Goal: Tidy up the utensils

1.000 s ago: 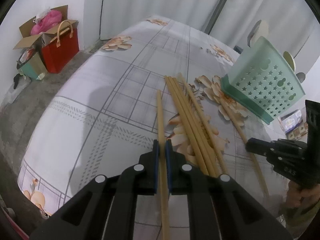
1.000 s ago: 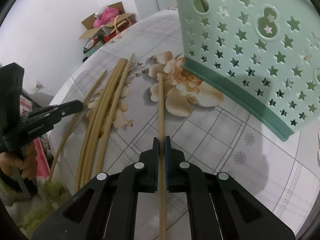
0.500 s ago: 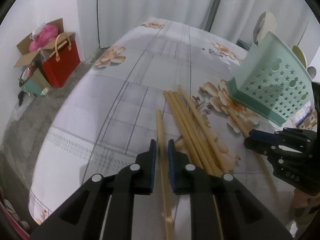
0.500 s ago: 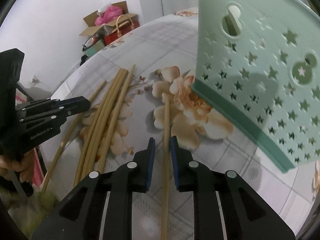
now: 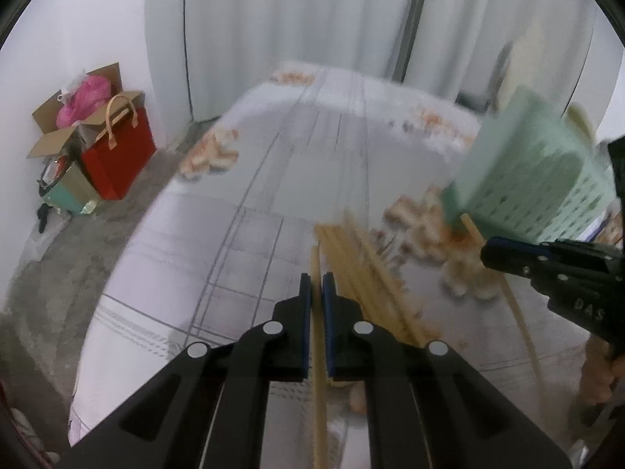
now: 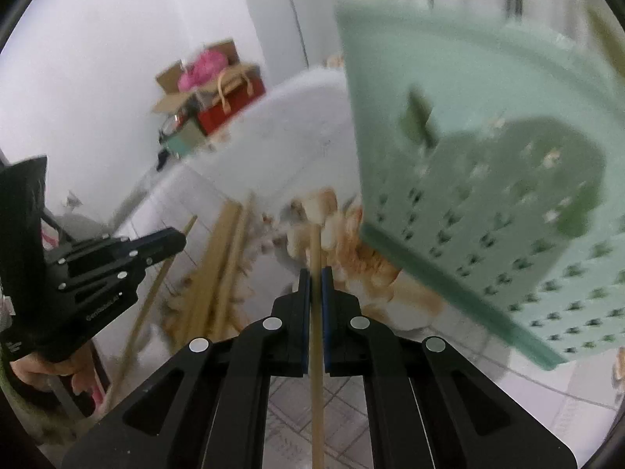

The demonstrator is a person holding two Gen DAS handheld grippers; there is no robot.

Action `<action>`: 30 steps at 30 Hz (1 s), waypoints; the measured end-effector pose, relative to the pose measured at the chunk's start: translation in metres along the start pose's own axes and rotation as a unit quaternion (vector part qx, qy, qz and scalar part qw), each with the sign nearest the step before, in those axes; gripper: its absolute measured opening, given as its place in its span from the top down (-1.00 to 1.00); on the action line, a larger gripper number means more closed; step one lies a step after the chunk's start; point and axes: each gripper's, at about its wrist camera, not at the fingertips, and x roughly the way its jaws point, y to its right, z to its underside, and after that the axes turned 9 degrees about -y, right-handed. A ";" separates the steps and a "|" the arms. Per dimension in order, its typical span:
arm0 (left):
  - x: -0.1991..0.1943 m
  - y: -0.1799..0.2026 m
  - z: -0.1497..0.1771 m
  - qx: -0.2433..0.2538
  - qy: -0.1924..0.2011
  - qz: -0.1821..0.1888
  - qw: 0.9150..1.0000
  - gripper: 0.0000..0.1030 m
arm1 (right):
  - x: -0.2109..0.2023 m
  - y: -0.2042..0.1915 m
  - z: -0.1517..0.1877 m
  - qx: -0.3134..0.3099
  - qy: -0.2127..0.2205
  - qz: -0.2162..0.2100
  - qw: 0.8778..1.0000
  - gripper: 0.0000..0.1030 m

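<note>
My left gripper (image 5: 316,279) has its jaws closing onto one wooden chopstick (image 5: 319,391), and the pads press on it. Just to its right a loose pile of chopsticks (image 5: 363,265) lies on the flowered tablecloth (image 5: 273,179). The right gripper (image 6: 315,273) is likewise closing its jaws onto another chopstick (image 6: 315,242), whose tip points towards the foot of the mint-green perforated basket (image 6: 488,156). The basket (image 5: 527,172) stands at the right in the left wrist view. Each gripper shows in the other's view: right gripper (image 5: 488,252), left gripper (image 6: 179,240). Both views are blurred.
On the floor at the far left stand a red bag (image 5: 117,156) and an open cardboard box (image 5: 58,136) holding something pink. White curtains (image 5: 293,19) hang behind the table. A hand (image 6: 39,367) holds the left gripper's handle.
Half a second ago both pairs of jaws stood slightly apart around their chopsticks; now they press on them again. Both grippers have risen, and the basket looms larger in the right wrist view.
</note>
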 end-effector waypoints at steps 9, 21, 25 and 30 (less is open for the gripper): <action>-0.082 0.001 -0.007 0.003 0.106 0.074 0.992 0.90 | -0.082 0.012 0.007 0.017 0.102 -0.024 0.994 0.93; -0.169 0.028 -0.035 0.027 0.224 0.128 0.966 0.91 | -0.124 0.042 0.029 0.063 0.162 -0.033 0.984 0.93; -0.196 0.044 -0.060 0.044 0.269 0.160 0.949 0.91 | -0.136 0.051 0.037 0.077 0.177 -0.030 0.981 0.93; -0.224 0.066 -0.092 0.055 0.334 0.201 0.919 0.91 | -0.145 0.057 0.045 0.087 0.187 -0.025 0.978 0.93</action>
